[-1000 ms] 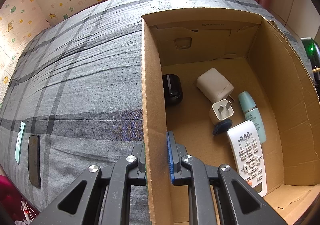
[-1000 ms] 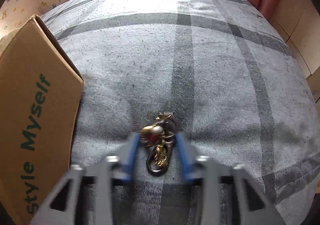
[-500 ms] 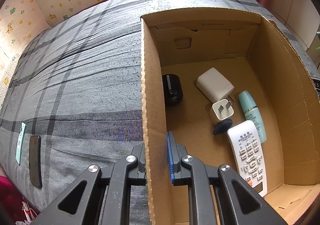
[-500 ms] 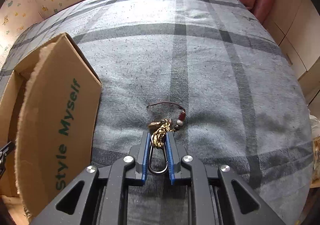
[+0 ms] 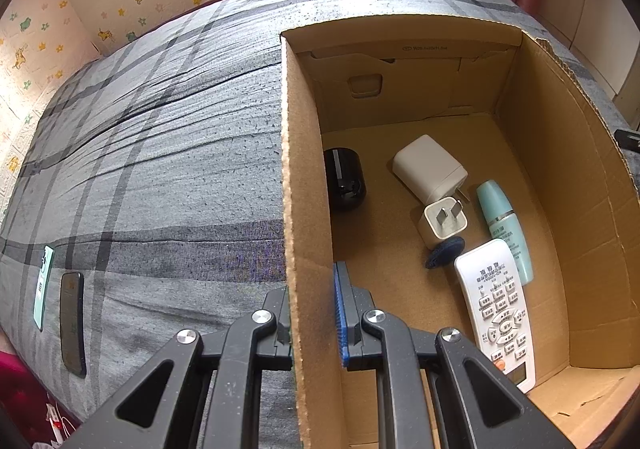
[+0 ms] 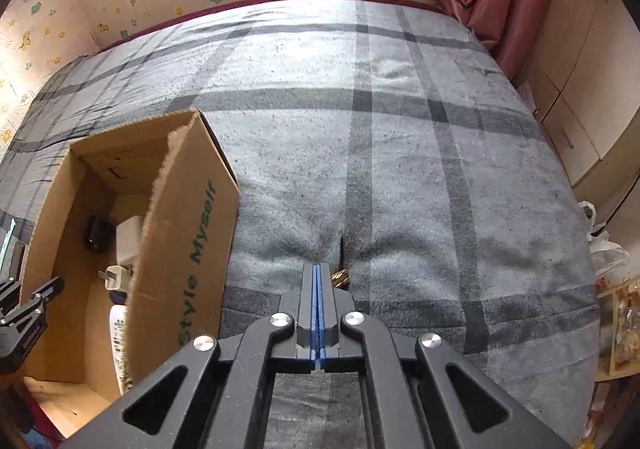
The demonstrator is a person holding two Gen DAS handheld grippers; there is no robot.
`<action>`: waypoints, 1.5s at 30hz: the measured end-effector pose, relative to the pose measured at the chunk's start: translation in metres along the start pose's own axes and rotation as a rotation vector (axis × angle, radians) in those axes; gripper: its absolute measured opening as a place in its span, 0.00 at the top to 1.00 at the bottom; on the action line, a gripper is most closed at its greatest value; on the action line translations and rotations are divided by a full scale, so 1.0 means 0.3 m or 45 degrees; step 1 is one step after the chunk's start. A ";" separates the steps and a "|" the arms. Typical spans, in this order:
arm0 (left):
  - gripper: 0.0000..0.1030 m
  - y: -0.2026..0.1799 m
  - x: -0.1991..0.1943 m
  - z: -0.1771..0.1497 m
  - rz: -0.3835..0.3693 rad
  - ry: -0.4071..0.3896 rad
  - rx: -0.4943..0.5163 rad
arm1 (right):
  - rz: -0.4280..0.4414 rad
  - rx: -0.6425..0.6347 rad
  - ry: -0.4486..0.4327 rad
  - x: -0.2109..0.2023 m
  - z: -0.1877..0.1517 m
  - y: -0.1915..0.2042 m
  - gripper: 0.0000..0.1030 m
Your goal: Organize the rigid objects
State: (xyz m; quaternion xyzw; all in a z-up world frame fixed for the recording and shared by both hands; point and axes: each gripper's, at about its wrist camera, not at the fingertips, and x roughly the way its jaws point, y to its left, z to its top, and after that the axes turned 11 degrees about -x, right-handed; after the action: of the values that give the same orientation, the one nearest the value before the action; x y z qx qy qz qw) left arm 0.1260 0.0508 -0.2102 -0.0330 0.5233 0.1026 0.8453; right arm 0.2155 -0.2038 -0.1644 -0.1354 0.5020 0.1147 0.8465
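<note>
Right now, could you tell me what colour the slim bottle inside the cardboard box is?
The slim bottle is pale teal, clearest in the left wrist view.

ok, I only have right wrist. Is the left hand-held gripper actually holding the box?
Observer: Yes. The left hand-held gripper is shut on the side wall of the cardboard box, one finger inside, one outside.
Operator: What does the flap hide from me?
Observer: A teal bottle lying on the box floor, right beside the white remote.
Operator: Remote face up?
Observer: Yes, its buttons face up.
</note>
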 end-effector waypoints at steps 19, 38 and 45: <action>0.86 -0.005 -0.003 0.000 0.003 -0.001 -0.002 | 0.097 0.036 0.053 0.022 0.002 -0.004 0.89; 0.85 -0.003 -0.002 0.008 -0.004 0.003 -0.004 | 0.083 0.069 0.275 0.385 -0.041 -0.033 0.34; 0.85 -0.003 0.001 0.009 -0.001 0.005 -0.002 | 0.110 0.156 0.219 0.402 -0.049 -0.058 0.27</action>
State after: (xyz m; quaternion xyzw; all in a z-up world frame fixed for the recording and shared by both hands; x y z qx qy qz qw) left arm 0.1287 0.0503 -0.2092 -0.0343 0.5249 0.1025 0.8443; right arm 0.2658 -0.2182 -0.2753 -0.0712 0.5841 0.1081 0.8013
